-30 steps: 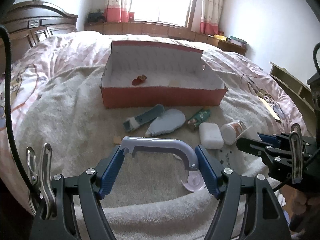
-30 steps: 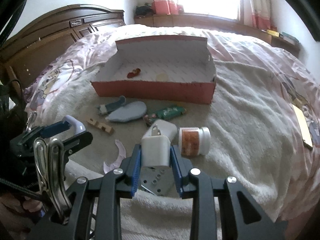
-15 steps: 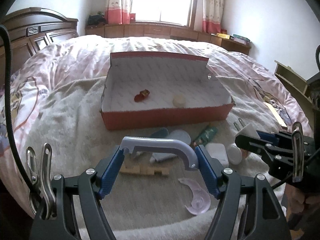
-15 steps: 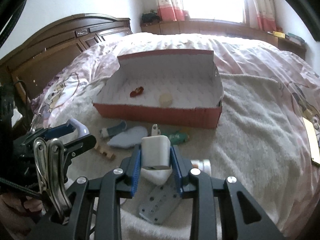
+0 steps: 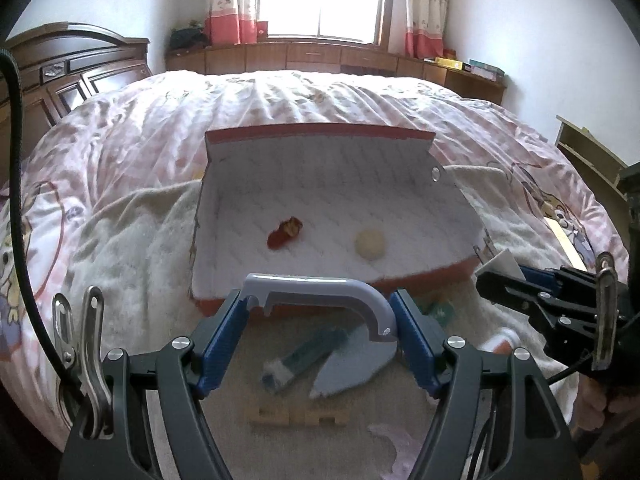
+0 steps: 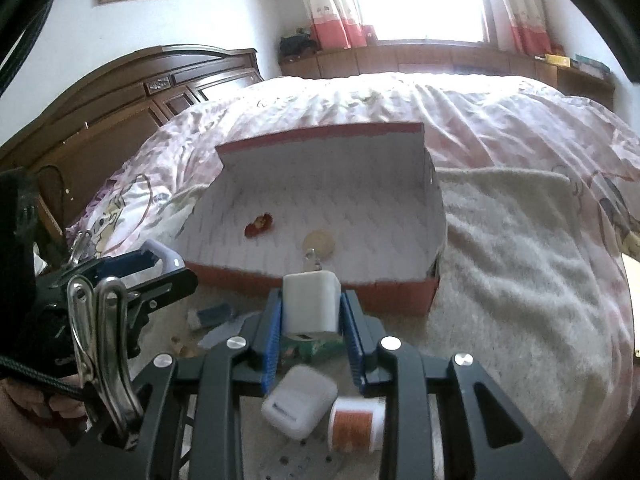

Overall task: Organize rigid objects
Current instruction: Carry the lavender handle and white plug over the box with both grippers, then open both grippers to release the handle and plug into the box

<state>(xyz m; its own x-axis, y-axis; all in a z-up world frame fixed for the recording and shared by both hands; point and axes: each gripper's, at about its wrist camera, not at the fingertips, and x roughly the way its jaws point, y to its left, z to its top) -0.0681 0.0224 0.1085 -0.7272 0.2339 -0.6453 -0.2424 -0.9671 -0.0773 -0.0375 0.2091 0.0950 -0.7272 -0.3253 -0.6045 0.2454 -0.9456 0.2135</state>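
A big bed (image 5: 120, 152) with a pink cover fills the room. The red box (image 5: 332, 200) sits open on it. The left tongs (image 5: 318, 332) grip a gray hook (image 5: 320, 286). The right tongs (image 6: 312, 320) grip a white plug (image 6: 311, 304).

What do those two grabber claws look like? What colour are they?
Both the left gripper and the right gripper have black angular metal arms with silver bolts, blue ribbed pads inside the fingers, and a shiny steel clip at the side. A black cable runs past the left one.
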